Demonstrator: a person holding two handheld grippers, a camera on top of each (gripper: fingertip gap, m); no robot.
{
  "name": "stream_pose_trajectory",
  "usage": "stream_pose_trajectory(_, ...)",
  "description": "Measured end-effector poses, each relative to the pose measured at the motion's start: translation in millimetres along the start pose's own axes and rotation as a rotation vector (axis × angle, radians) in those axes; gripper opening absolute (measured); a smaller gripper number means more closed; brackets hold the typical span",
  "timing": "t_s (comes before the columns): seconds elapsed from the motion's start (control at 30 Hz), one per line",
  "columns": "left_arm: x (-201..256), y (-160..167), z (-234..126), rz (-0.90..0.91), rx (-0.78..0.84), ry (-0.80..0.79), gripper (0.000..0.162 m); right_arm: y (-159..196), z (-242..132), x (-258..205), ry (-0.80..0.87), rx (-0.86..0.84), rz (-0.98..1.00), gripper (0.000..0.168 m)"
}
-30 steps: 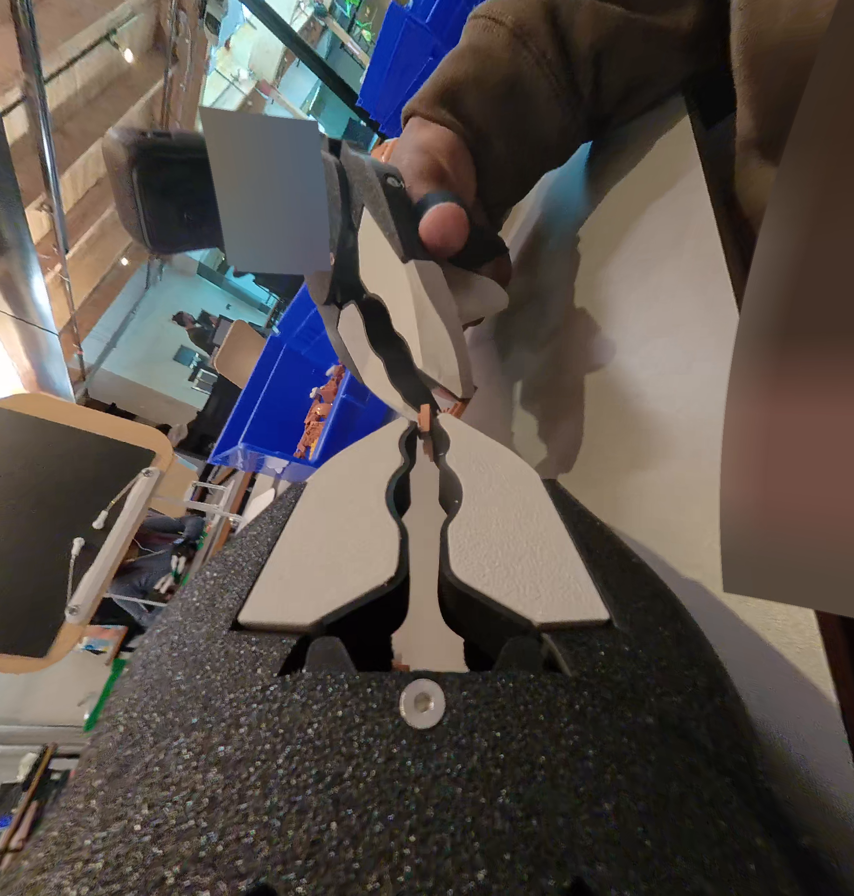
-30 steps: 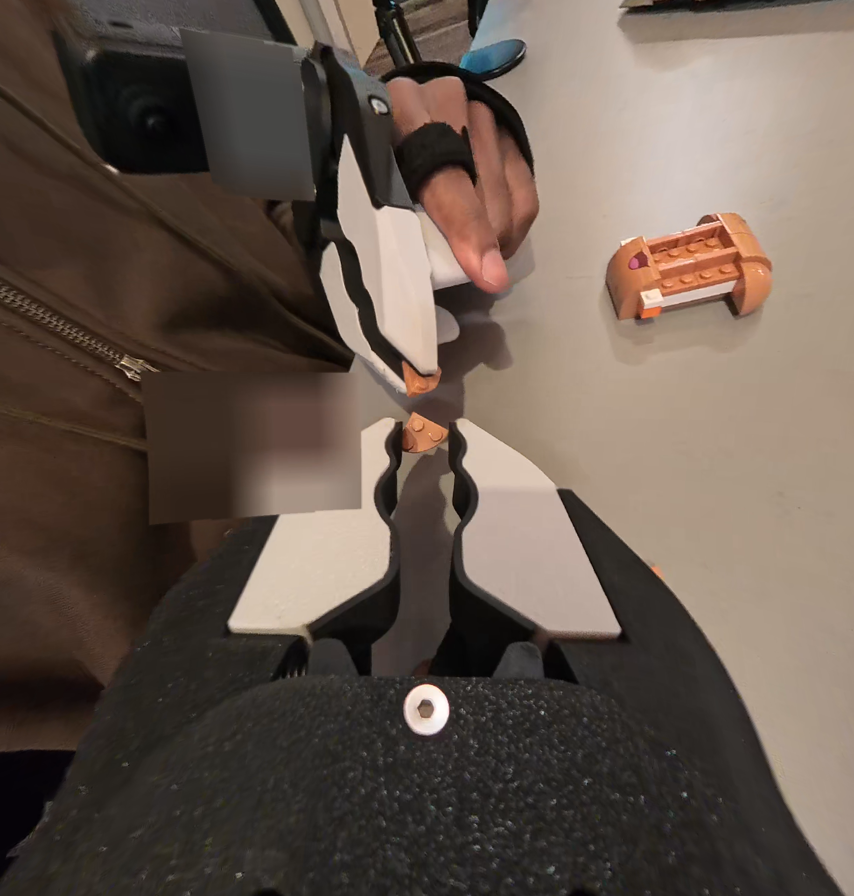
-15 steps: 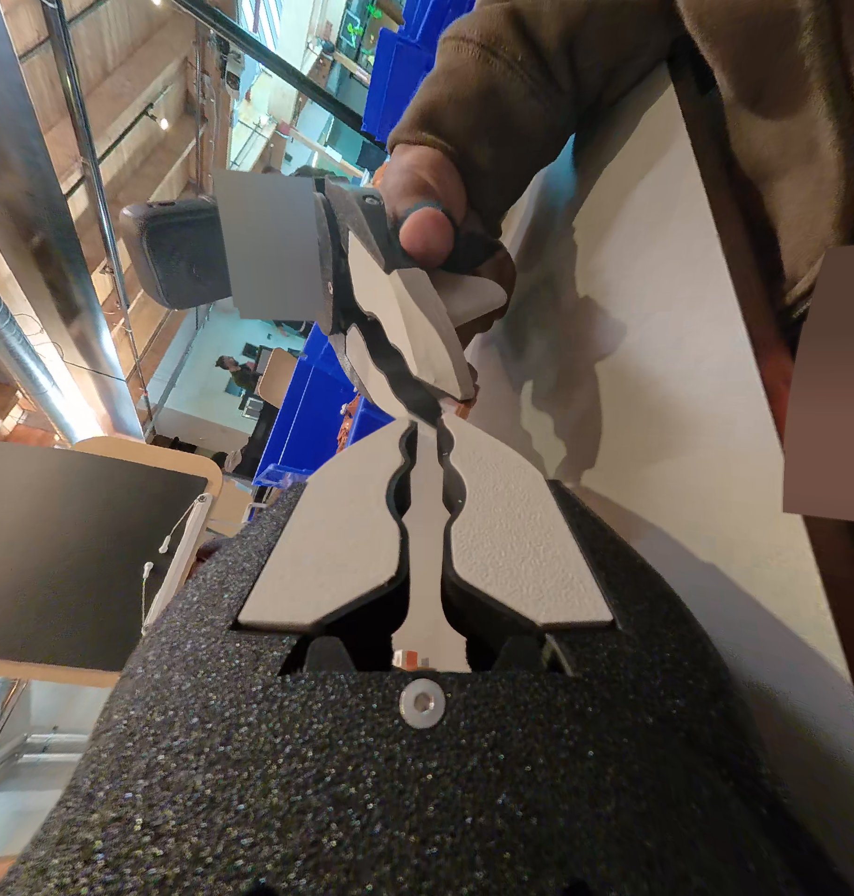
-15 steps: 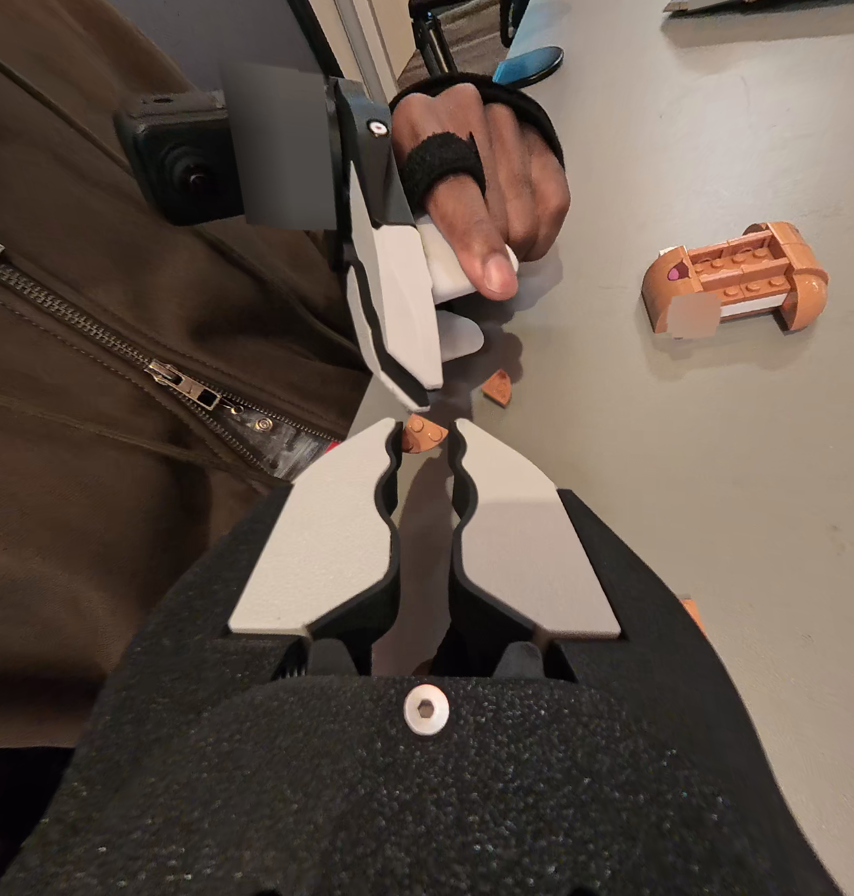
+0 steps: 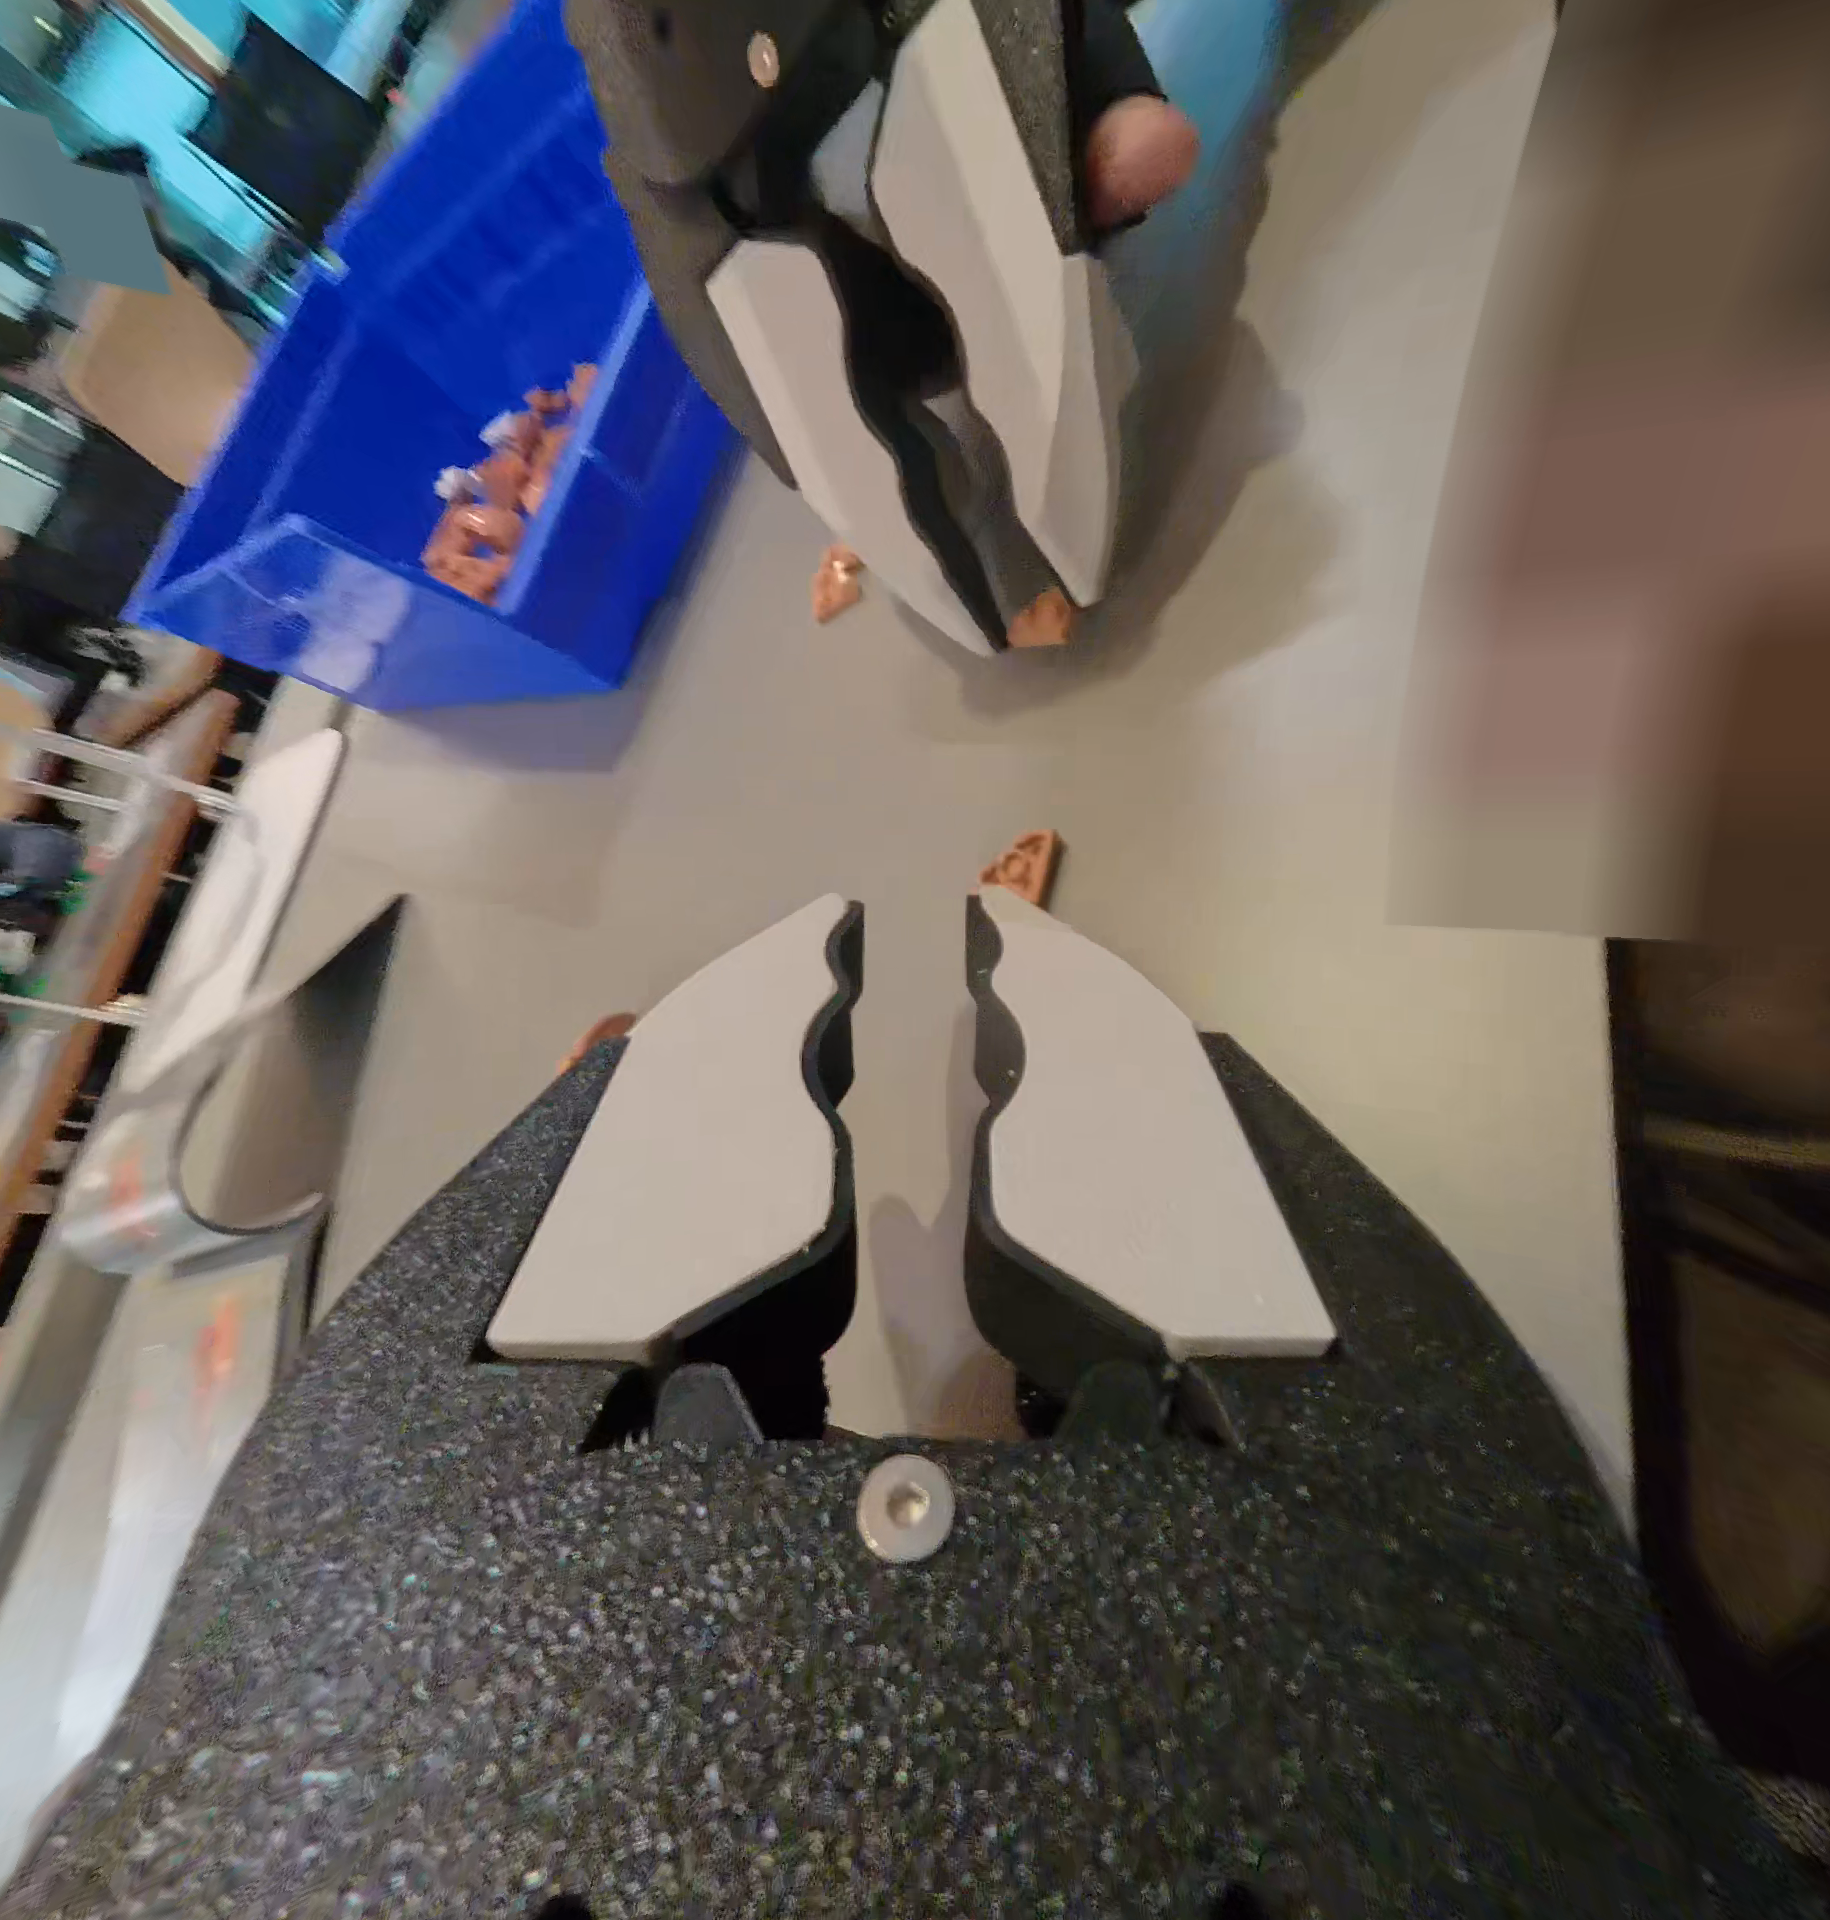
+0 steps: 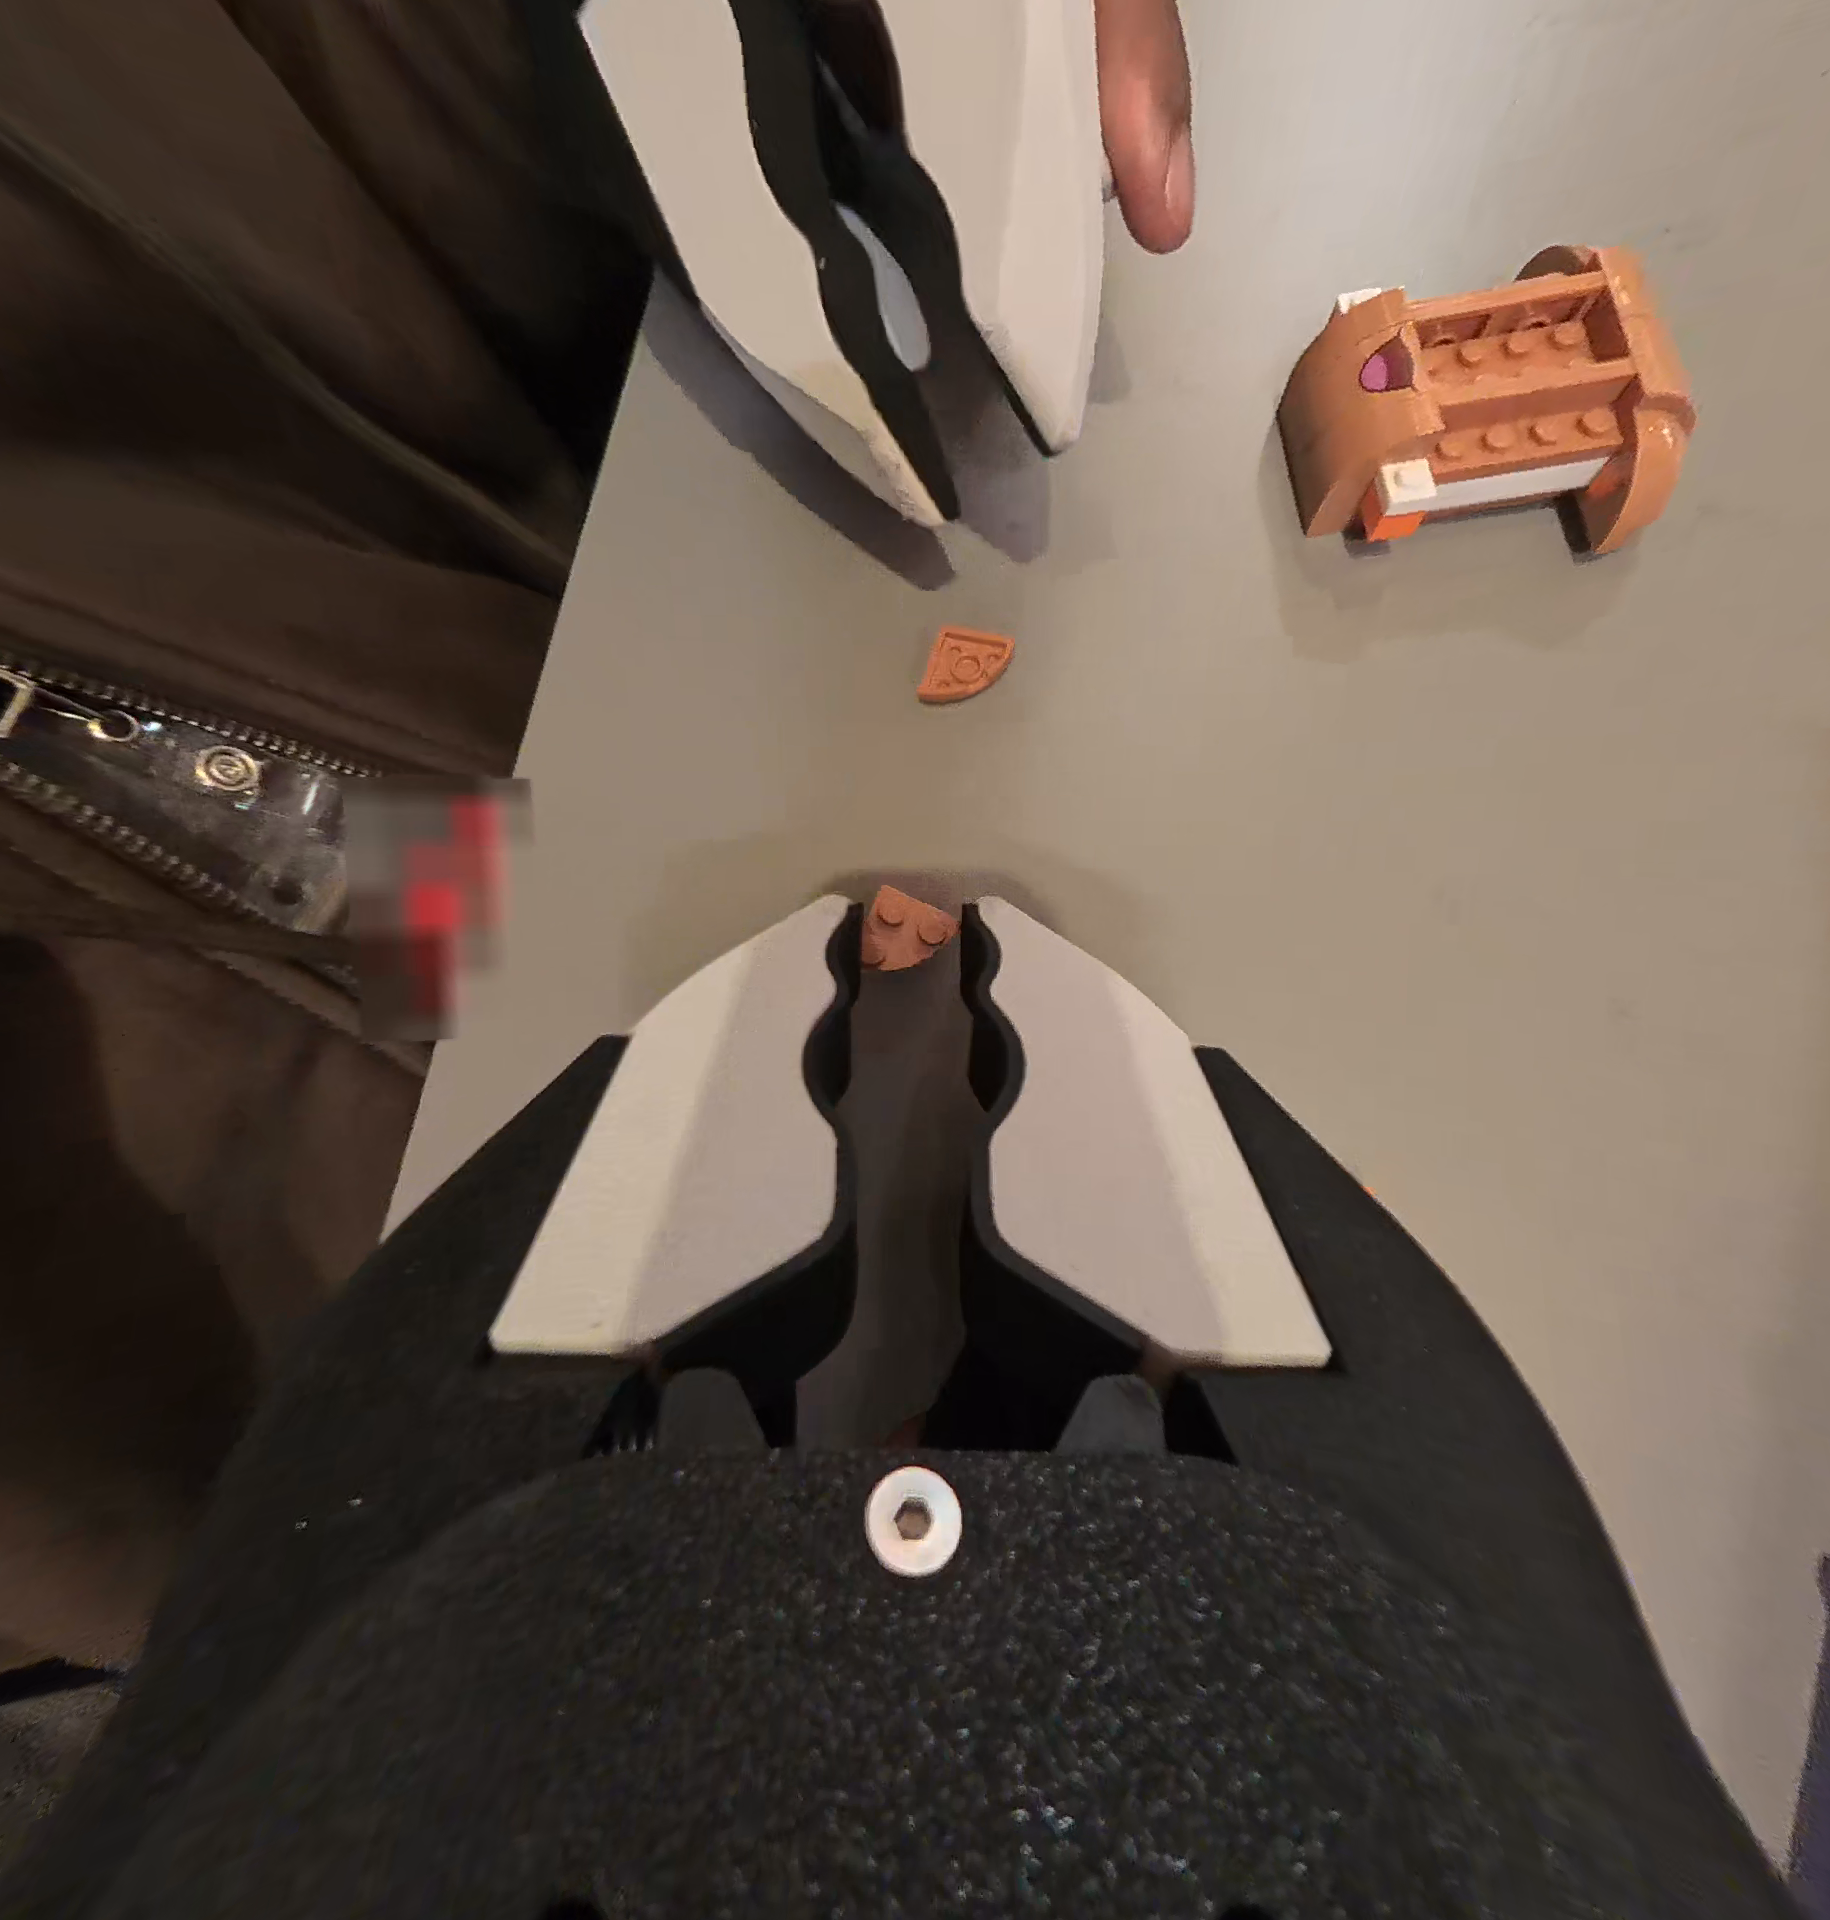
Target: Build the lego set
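In the right wrist view, the right tongs (image 6: 911, 920) sit at lower centre, clamped on a small orange quarter-round plate (image 6: 905, 928) held stud-side up between the fingertips, just over the grey surface (image 6: 1306, 883). A second quarter-round plate (image 6: 963, 665) lies underside up on the surface a little above centre of the frame, free of both tools. Above it, near the top centre, the left tongs (image 6: 994, 468) point down toward the surface with the jaws apart and nothing between them. At the upper right stands the partly built orange lego body (image 6: 1482, 416), with rounded ends, rows of studs, a white strip along its side and a purple spot at one end, well apart from both tongs. A brown zipped jacket (image 6: 215, 520) fills the left side. In the left wrist view, the left tongs (image 5: 911, 920) at lower centre stand parted and empty; the loose plate (image 5: 1020, 862) lies just beyond the right-hand fingertip. The right tongs (image 5: 1036, 623) hang at the top centre with the orange piece at their tips. A blue bin (image 5: 454, 436) holding orange lego parts (image 5: 506, 478) sits at the upper left, and another small orange piece (image 5: 838, 584) lies between it and the right tongs.
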State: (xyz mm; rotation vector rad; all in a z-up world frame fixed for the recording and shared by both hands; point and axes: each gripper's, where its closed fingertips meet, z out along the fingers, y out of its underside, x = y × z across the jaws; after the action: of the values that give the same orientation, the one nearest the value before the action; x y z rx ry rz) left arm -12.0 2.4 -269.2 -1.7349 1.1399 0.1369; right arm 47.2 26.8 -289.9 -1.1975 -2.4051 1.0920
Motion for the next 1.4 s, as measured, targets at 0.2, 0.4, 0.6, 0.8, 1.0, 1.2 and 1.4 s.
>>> stream_pose_trajectory(0.2,12.9,-0.9,6.1,-0.051,-0.023,0.103,0.021,-2.0,7.1,5.3,0.053,-0.028,-0.028,0.018)
stream_pose_trajectory(0.4,13.7,0.5,16.4,-0.07,-0.079,0.138,0.018,-1.3,7.7,4.3,0.069,-0.028,-0.04,0.023)
stream_pose_trajectory(0.6,19.9,4.2,21.0,-0.036,-0.165,0.218,0.015,-2.5,1.7,3.3,0.081,0.001,-0.038,0.026)
stream_pose_trajectory(0.8,23.2,5.1,27.3,-0.091,-0.202,0.287,0.0,0.7,-2.9,1.5,0.102,0.019,-0.033,0.027)
stream_pose_trajectory(1.0,17.1,3.5,28.3,-0.13,-0.18,0.249,0.002,1.9,-10.0,1.6,0.135,0.046,-0.039,0.028)
stream_pose_trajectory(1.2,24.5,-26.9,30.3,-0.183,-0.066,0.294,0.02,3.4,-15.5,1.6,0.151,0.071,-0.03,0.028)
stream_pose_trajectory(1.4,38.2,-26.6,47.9,-0.194,-0.148,0.352,0.023,3.0,-16.1,0.4,0.162,0.077,-0.038,0.028)
